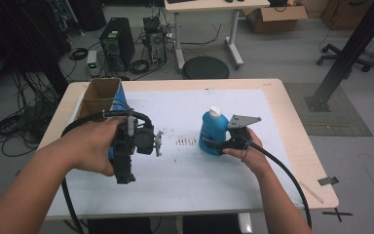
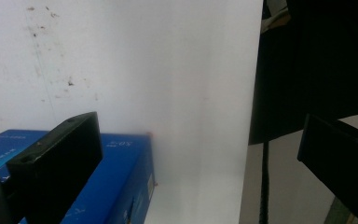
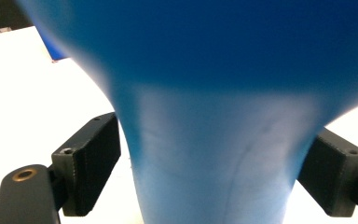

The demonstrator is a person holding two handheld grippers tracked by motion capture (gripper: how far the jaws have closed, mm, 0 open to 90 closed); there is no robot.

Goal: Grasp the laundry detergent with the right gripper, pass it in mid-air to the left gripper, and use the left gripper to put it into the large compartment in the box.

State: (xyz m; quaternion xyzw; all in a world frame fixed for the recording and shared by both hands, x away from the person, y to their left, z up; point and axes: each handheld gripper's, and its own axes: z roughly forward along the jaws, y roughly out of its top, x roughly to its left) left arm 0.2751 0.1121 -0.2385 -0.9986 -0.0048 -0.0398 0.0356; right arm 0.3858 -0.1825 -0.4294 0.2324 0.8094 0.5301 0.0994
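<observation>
Blue plastic blurred the right gripper view: the bottle (image 3: 205,116) stood between the right claw's (image 3: 214,163) jaws, both pads seemingly against its narrow waist. It stood upright mid-counter (image 1: 185,97). Left claw (image 2: 200,158) gaped wide; a blue box (image 2: 112,182), partly hidden, lay behind one jaw.

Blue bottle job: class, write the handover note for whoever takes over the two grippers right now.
Right gripper: jaws at both sides of the blue bottle's narrow waist, seemingly in contact; firm grip unconfirmed.
Left gripper: open, holding nothing, pointing down above the blue box.
Bottle stands upright on the white sheet, white cap on.
Done: bottle reached.
Left: secure the grip, lift; possibly towards the cardboard box.
</observation>
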